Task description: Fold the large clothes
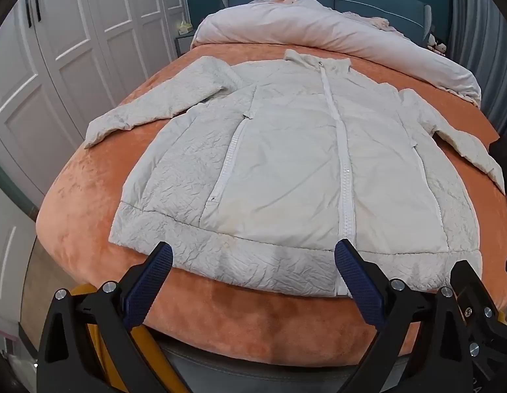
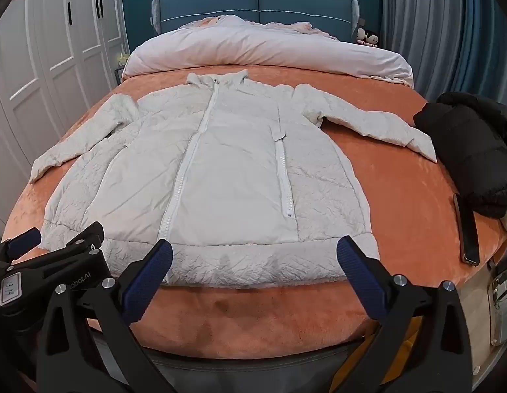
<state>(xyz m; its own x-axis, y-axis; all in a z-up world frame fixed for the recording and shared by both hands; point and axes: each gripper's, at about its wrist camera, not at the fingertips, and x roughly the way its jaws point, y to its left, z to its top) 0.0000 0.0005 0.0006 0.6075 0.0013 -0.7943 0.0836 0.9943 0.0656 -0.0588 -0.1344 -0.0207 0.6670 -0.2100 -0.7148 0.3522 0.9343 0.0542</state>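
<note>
A: Item 1, main thing?
B: White jacket [image 2: 217, 170], padded, zipped up the front. Lies flat, front up, on the bed [image 2: 401, 196] w/ orange cover. Collar at far end, hem at near edge. Both sleeves spread out, one to left, one to right. Two zip pockets on front, either side of the centre zip.

A: Tools?
B: Left tool [image 1: 253, 276], jaws spread wide, nothing between them, held over the near hem, left of the centre zip's lower end. Not touching the cloth as far as I can tell. Right tool [image 2: 255, 273], same: jaws wide apart, empty, over the near hem just right of the centre zip. Left tool also shows at lower left in the right wrist view.

A: Rest of bed?
B: Black jacket [image 2: 473, 150], bunched, at right edge, just beside the right sleeve cuff. Dark phone [image 2: 468, 232] flat on cover, near side of the black jacket. Pale duvet [image 2: 263, 49] rolled up at far end, in front of blue headboard [image 2: 256, 3].

A: Room?
B: White wardrobe [image 2: 53, 42] on left, red paper cuts on its doors. Blue curtain [image 2: 427, 26] on right.
</note>
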